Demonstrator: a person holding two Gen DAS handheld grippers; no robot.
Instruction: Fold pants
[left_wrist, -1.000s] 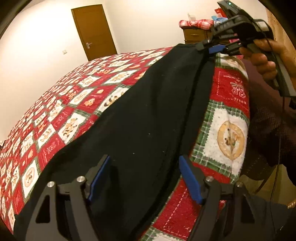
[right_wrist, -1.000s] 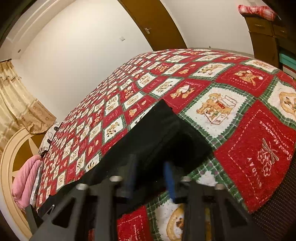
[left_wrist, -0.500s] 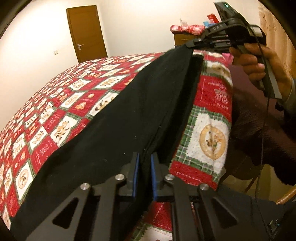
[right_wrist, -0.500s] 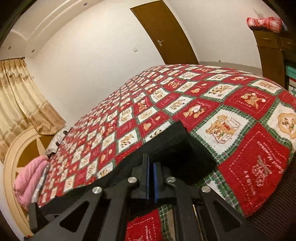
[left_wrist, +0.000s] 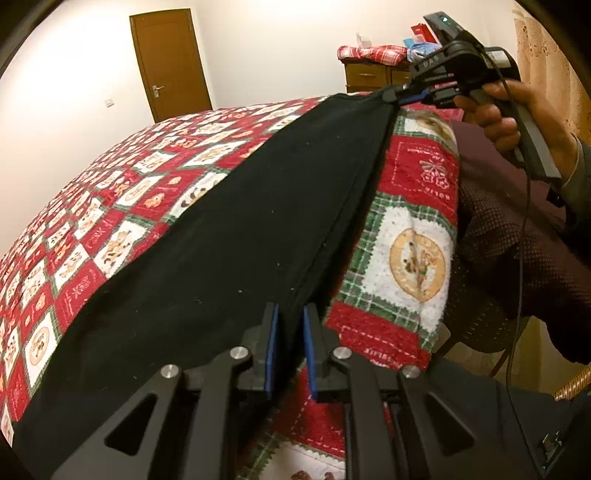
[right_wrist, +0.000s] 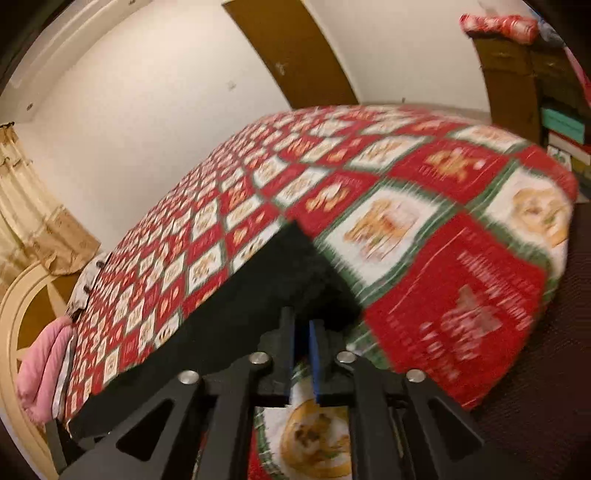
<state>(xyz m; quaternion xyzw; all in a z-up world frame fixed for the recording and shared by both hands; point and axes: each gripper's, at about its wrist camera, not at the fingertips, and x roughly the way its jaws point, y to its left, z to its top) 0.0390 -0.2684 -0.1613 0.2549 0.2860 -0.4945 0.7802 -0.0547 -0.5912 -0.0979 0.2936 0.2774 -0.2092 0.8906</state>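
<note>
Fold pants, near-edge lift. The black fabric pants (left_wrist: 236, 229) are lying in a long band on the bed's red, white and green patchwork quilt (left_wrist: 417, 258), close to the quilt's near edge. You are holding the pants' near long edge at two places: the left claw (left_wrist: 290, 345) is pinched onto the seam at one end, its blue pads (left_wrist: 272, 347) pressing dark cloth between them, and the right claw (right_wrist: 303, 350) is clamped onto the corner at the other end, where your hand (left_wrist: 517, 122) is gripping the handle. The edge between the two claws is looking taut and raised off the quilt. To do this step well, you are aiming to carry both claws at equal height and pace toward the quilt's far side, keeping the edge straight so that it lands square on the pants' opposite edge.
</note>
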